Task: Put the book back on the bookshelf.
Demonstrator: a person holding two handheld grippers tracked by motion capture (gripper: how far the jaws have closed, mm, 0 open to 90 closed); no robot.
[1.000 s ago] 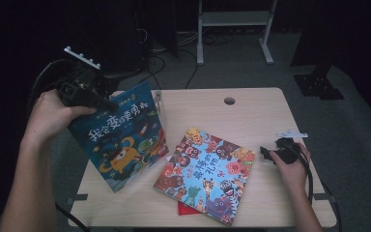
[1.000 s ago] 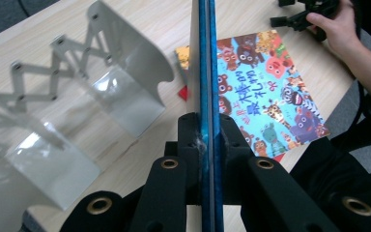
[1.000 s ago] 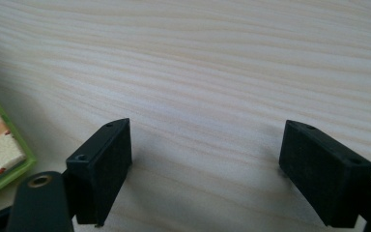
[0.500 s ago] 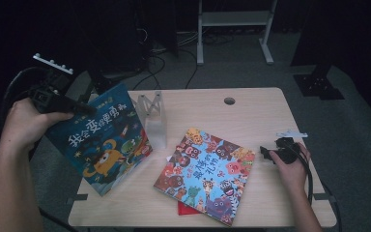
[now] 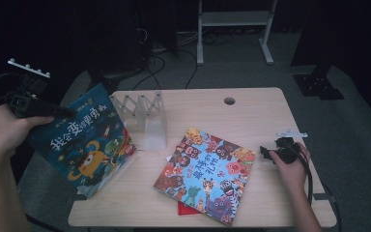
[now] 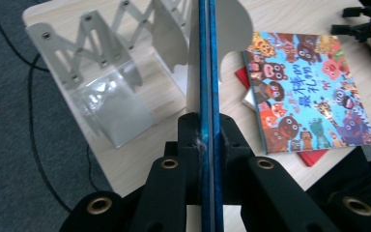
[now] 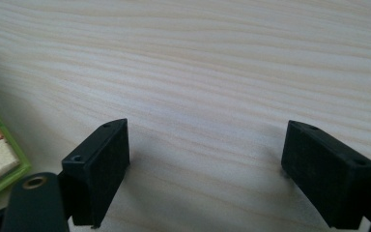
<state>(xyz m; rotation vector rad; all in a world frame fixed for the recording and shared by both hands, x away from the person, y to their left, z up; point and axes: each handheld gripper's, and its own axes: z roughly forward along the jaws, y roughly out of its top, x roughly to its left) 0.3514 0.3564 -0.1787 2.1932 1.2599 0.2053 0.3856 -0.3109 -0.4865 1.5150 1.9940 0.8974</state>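
The dark blue picture book (image 5: 79, 140) has a glossy cover with large white characters, small stars and an orange cartoon creature low on it. It is held tilted, over and past the table's left edge, its lower corner close to the front-left corner. The left gripper (image 5: 60, 112) clamps the book's upper edge; in the left gripper view the thin blue book (image 6: 208, 72) stands edge-on, pinched tight between the two black jaws.

Just right of the book, near the table's back-left corner, stands a translucent grey accordion-style book rack (image 5: 142, 116) with upright dividers; it is the nearest thing in the book's way. Near the front edge, about mid-table, a bright multicoloured picture book (image 5: 205, 171) covered in cartoon animals lies flat, with a red thin item (image 5: 186, 209) peeking out under its front edge.

The right gripper (image 5: 265, 153) rests in the person's hand on the light wooden table (image 5: 251, 113) toward the right edge, just beside the flat book. Its jaws stand wide with nothing between them, over bare wood.
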